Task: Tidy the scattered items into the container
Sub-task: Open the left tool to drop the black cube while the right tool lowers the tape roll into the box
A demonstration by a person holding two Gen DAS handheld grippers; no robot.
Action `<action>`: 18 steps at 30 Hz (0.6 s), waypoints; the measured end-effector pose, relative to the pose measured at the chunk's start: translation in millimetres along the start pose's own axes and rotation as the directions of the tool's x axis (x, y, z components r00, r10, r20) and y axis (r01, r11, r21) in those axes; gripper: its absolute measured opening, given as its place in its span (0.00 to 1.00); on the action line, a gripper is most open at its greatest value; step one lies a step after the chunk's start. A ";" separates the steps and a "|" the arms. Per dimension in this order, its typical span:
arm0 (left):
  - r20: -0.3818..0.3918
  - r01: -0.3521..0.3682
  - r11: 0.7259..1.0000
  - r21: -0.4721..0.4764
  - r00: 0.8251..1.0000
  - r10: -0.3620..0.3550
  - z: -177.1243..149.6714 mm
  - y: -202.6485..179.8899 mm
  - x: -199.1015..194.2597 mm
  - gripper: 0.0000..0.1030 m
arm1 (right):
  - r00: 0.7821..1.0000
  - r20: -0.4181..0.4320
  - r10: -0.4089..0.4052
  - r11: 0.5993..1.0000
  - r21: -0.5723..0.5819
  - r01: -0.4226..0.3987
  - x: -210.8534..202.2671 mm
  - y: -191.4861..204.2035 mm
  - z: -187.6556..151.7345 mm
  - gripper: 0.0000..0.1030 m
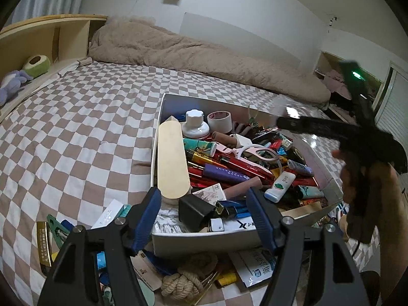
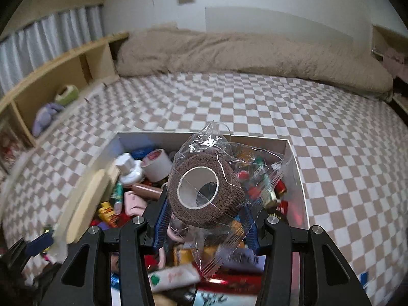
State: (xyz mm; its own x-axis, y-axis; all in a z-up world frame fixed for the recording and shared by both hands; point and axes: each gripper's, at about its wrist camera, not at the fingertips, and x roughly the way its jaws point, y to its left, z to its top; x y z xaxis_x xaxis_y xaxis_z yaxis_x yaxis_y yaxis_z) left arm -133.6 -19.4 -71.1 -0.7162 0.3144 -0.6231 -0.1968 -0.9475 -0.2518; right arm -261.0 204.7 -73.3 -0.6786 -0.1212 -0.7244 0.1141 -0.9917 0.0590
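I am holding the brown bandage roll (image 2: pixel 204 191), wrapped in crinkly clear film, clamped between the right gripper (image 2: pixel 204 219) pads, just ahead of the fingers and above the crowded white box (image 2: pixel 297 168). I am judging it light and spongy, its film slippery, so I am gripping across the roll's sides, not the loose wrapper. My left gripper (image 1: pixel 204 211) is standing half-wide and empty over the box's near corner, with a black adapter (image 1: pixel 195 210) just ahead, below the fingers.
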 end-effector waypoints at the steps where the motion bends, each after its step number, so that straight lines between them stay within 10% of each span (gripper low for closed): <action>1: 0.002 -0.001 1.000 0.002 1.000 0.001 -0.2 0.2 -0.3 0.67 | 1.000 -0.013 -0.007 1.000 -0.007 0.007 5.2 1.5 3.9 0.49; 18: -0.015 0.047 0.998 0.038 0.999 -0.047 -5.9 -14.1 5.8 0.73 | 0.987 -0.161 -0.018 0.998 -0.063 0.008 60.2 16.1 15.1 0.49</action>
State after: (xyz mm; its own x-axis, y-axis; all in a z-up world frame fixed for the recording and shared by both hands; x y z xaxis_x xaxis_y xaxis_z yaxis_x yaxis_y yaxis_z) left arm -131.1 -3.9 -75.5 -0.6962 0.3591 -0.6215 -0.2558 -0.9331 -0.2526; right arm -310.9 180.8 -105.6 -0.5552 -0.0950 -0.8263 0.1541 -0.9880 0.0100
